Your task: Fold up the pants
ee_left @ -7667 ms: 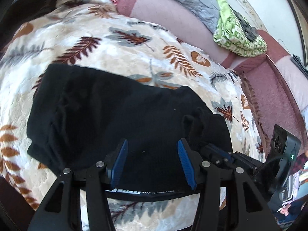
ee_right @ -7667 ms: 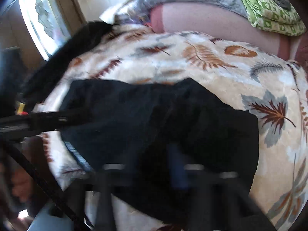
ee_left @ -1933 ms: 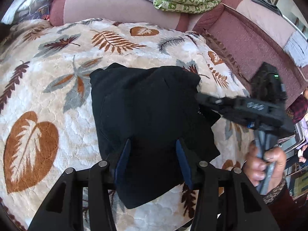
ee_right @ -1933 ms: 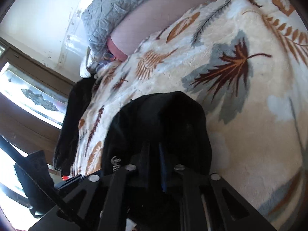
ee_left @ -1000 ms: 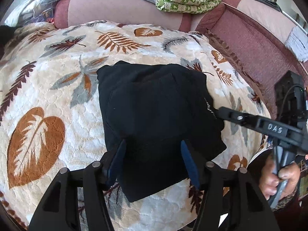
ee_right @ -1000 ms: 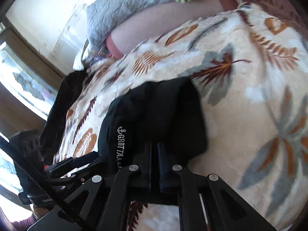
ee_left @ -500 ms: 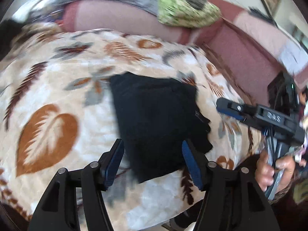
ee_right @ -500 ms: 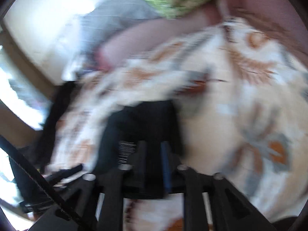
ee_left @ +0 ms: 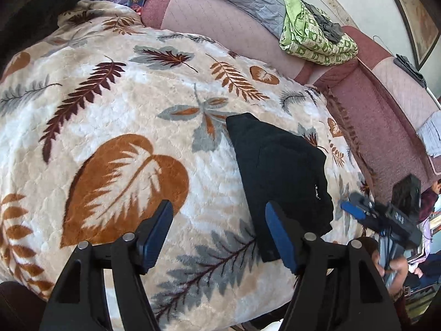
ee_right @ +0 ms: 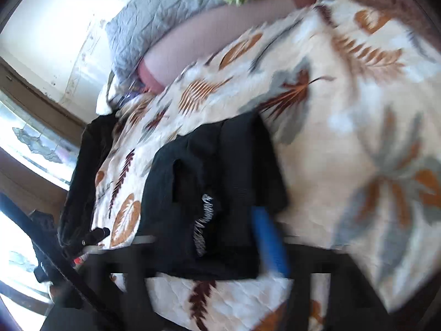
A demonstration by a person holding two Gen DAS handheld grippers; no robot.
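My left claw (ee_left: 217, 233) wide apart, holding nothing, hangs over leaf blanket (ee_left: 115, 104); black pants (ee_left: 281, 173) lie folded in small bundle on blanket, just right of my left claw; my right claw (ee_left: 351, 211) past bundle's right edge; its own view blurry, claw looks spread, holding nothing

Our left wrist view looks down over the leaf-print blanket (ee_left: 115, 115) from near its front edge, facing the sofa back. Our right wrist view sits closer and lower. Both share the folded black pants (ee_left: 281, 171) (ee_right: 217, 187).
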